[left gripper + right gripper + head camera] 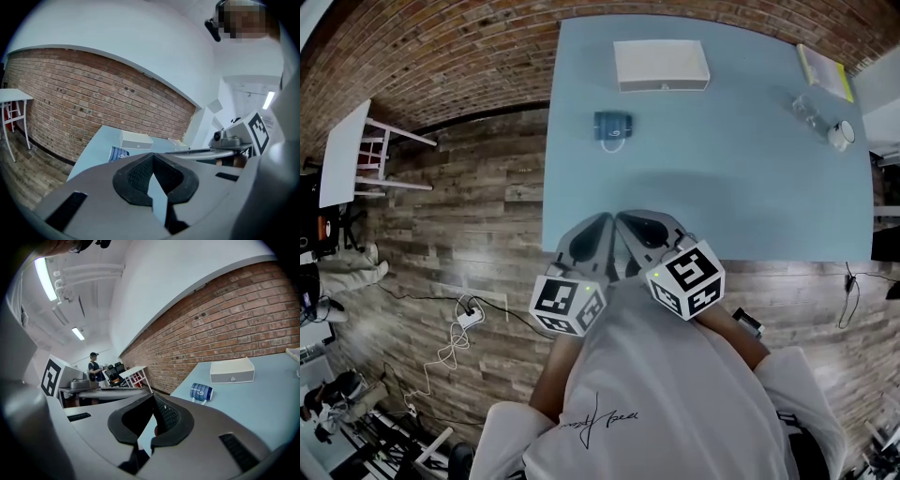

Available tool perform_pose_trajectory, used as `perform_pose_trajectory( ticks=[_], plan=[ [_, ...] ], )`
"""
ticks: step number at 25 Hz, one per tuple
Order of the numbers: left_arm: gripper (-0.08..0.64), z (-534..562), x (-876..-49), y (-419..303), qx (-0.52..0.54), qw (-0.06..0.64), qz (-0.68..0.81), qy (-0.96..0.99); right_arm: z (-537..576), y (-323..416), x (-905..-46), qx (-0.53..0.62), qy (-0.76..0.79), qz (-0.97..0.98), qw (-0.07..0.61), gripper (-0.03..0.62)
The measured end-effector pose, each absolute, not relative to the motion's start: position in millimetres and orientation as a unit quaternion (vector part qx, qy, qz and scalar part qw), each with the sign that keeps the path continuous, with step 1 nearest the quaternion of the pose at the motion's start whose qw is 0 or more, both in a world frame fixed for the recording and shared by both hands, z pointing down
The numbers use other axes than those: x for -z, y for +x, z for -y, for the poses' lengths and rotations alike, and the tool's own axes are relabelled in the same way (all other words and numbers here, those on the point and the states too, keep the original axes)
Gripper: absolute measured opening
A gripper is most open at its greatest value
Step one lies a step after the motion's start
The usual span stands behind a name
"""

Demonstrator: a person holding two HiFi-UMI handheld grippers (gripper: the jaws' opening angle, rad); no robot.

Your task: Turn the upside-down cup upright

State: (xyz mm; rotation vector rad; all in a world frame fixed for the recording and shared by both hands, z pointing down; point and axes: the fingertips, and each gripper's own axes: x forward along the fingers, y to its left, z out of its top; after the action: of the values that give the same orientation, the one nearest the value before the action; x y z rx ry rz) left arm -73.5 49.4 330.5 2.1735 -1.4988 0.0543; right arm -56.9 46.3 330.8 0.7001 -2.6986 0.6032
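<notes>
The fingers (138,176) of the left gripper (602,223) are meeting at their tips with nothing between them, and the fingers (166,417) of the right gripper (624,221) are pressing together the same way, also empty. Both grippers are hovering side by side just over the near edge of the counter (750,197). This light blue counter is standing by a brick wall (441,56) on a wood-plank floor (469,216), and a white side table (342,155) is standing well off the counter's left edge. A flat white box (661,65) is lying near the counter's far edge, left of the middle. The blue striped cup (612,127) is resting on the counter's left part, between the box and the near edge, well apart from both grippers. It appears to be lying on its side, its white handle (614,144) pointing toward the near edge. A thin book (823,70), a clear glass item (804,110) and a small white object (841,136) are sitting by the counter's far right corner.
</notes>
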Motion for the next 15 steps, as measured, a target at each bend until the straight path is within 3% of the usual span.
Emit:
perform_pose_trajectory(
  ticks=[15],
  plan=[
    [0.009, -14, -336, -92, -0.020, 0.257, 0.530, 0.808, -13, -61, -337, -0.202, 0.267, 0.930, 0.149, 0.021]
  ],
)
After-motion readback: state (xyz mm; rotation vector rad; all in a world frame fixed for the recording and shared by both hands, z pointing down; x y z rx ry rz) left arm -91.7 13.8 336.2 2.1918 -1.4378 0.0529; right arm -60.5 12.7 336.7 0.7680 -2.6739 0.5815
